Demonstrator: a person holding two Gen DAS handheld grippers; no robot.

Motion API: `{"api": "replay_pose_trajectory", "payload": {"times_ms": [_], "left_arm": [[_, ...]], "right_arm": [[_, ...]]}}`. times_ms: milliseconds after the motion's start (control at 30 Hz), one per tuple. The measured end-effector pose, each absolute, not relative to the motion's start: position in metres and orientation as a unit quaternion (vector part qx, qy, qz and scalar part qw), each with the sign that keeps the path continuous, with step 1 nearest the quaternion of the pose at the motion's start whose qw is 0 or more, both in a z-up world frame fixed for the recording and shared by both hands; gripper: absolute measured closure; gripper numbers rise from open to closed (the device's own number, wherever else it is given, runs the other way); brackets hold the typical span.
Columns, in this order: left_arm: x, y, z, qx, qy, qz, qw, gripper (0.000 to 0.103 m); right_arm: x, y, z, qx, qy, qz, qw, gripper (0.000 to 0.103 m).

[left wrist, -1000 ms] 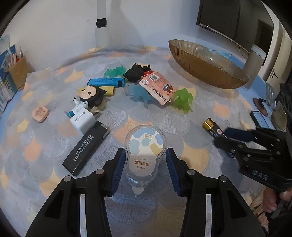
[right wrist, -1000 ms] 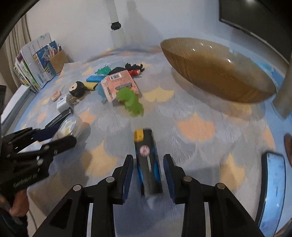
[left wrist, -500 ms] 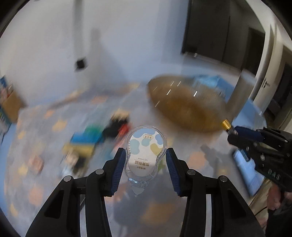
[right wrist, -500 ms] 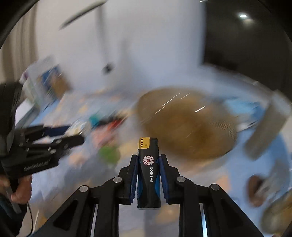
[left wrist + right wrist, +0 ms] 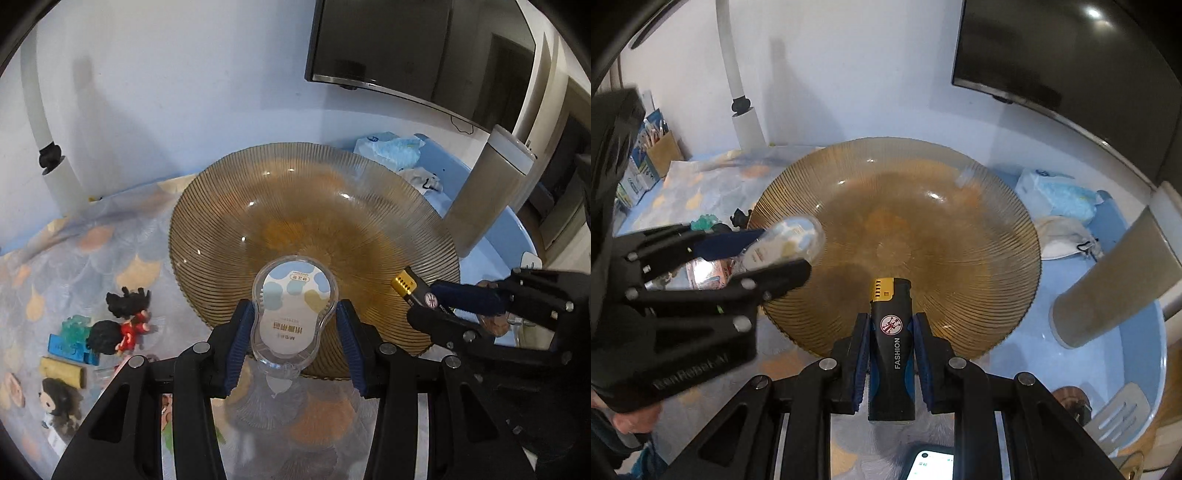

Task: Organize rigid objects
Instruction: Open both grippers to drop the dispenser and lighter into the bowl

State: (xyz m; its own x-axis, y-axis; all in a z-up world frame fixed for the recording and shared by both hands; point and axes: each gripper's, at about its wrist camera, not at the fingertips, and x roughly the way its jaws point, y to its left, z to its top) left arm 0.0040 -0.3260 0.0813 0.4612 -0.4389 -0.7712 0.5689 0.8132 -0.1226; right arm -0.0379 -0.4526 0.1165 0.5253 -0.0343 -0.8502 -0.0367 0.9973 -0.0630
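I have both claws over the near rim of the bowl (image 5: 258,206); left claw (image 5: 293,328), jaws just easing apart, cradles the clear case (image 5: 291,314); right claw (image 5: 891,354) clenched on the lighter (image 5: 891,343), long axis pointing at the bowl's middle.

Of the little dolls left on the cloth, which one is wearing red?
The black-haired figurine in the red outfit, lying beside the amber ribbed glass bowl. The all-black spiky figurine above it and the dark-headed figurine lower down show no red.

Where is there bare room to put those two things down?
The amber glass bowl holds nothing; its whole ribbed floor is free. A bare strip of cloth lies in front of the bowl. Left of the bowl it is crowded with toy figures and small blocks.
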Motion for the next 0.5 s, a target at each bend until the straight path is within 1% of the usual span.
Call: {"api": "replay_pose_trajectory", "payload": {"times_ms": [33, 67, 100, 133, 167, 200, 233, 267, 300, 400, 467, 500], "left_arm": [[0.004, -0.325, 0.083, 0.076, 0.427, -0.296, 0.851, 0.048], [0.002, -0.322, 0.086, 0.074, 0.425, -0.294, 0.853, 0.034], [-0.001, -0.315, 0.093, 0.066, 0.416, -0.295, 0.858, 0.031], [-0.003, -0.305, 0.1, 0.06, 0.406, -0.296, 0.863, 0.031], [-0.006, -0.297, 0.108, 0.057, 0.397, -0.296, 0.867, 0.031], [-0.008, -0.289, 0.116, 0.053, 0.388, -0.296, 0.871, 0.031], [-0.012, -0.277, 0.126, 0.047, 0.378, -0.294, 0.877, 0.031], [-0.016, -0.263, 0.135, 0.039, 0.367, -0.291, 0.883, 0.031], [-0.02, -0.25, 0.143, 0.032, 0.359, -0.288, 0.887, 0.03], [-0.036, -0.199, 0.165, 0.007, 0.33, -0.26, 0.907, 0.03], [-0.045, -0.167, 0.173, -0.005, 0.315, -0.238, 0.919, 0.03], [-0.046, -0.155, 0.174, -0.009, 0.31, -0.227, 0.923, 0.029]], "right_arm": [[-0.035, -0.455, 0.118, -0.034, 0.492, 0.003, 0.87, 0.079], [-0.034, -0.459, 0.122, -0.032, 0.493, -0.004, 0.869, 0.078], [-0.038, -0.462, 0.13, -0.034, 0.485, -0.016, 0.874, 0.077], [-0.043, -0.465, 0.14, -0.036, 0.474, -0.023, 0.88, 0.077], [-0.053, -0.467, 0.156, -0.032, 0.453, -0.028, 0.89, 0.074], [-0.06, -0.469, 0.166, -0.026, 0.44, -0.028, 0.897, 0.062], [-0.071, -0.469, 0.179, -0.018, 0.42, -0.029, 0.907, 0.053], [-0.079, -0.468, 0.189, -0.012, 0.403, -0.029, 0.915, 0.04], [-0.091, -0.464, 0.2, -0.007, 0.381, -0.026, 0.924, 0.038], [-0.113, -0.442, 0.217, 0.005, 0.351, -0.004, 0.936, 0.038], [-0.123, -0.421, 0.221, 0.013, 0.337, 0.019, 0.941, 0.038], [-0.127, -0.408, 0.219, 0.024, 0.33, 0.032, 0.943, 0.036]]}}
